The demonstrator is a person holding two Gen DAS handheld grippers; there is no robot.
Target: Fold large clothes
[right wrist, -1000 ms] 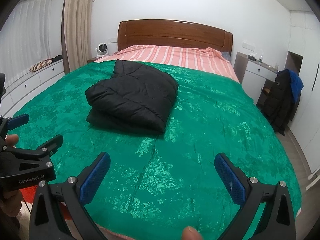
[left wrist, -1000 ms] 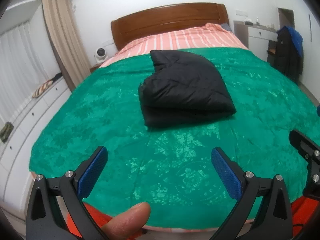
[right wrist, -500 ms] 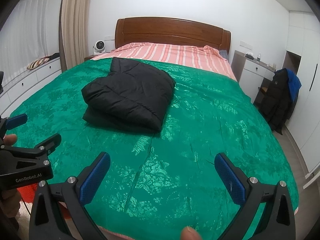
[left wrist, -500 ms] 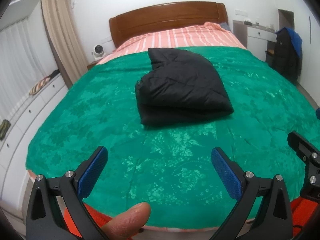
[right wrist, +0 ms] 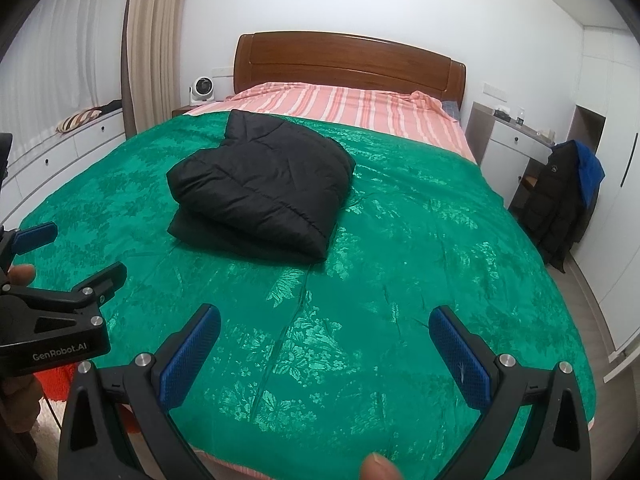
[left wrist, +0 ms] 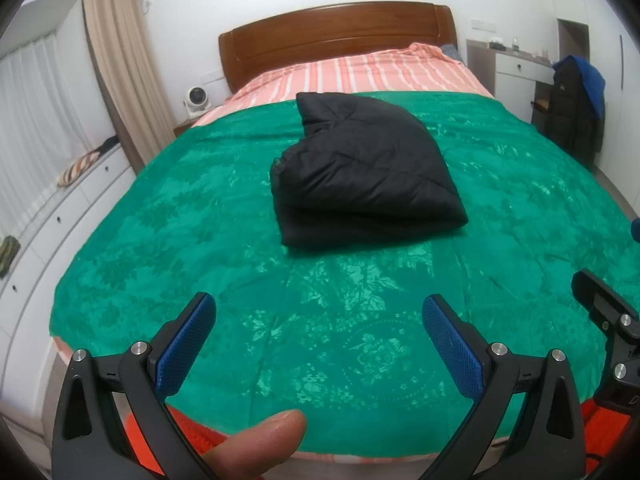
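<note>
A black puffy jacket (left wrist: 366, 178) (right wrist: 264, 192) lies folded into a thick bundle in the middle of the green bedspread (left wrist: 160, 240) (right wrist: 420, 248). My left gripper (left wrist: 318, 322) hangs open over the foot of the bed, well short of the jacket, with nothing between its blue pads. My right gripper (right wrist: 324, 336) is open too, at the same near edge, empty. Each view catches the other gripper at its side edge. A thumb tip shows at the bottom of both views.
A wooden headboard (left wrist: 336, 40) and a pink striped sheet (left wrist: 360, 76) lie beyond the jacket. White drawers (left wrist: 48, 232) run along the left wall. At the right stand a white desk (right wrist: 516, 148) and a chair draped with dark coats (right wrist: 568, 192).
Both grippers have drawn back a little and lifted, so the folded jacket sits slightly farther off. The jacket itself has not moved, and both grippers stay open.
</note>
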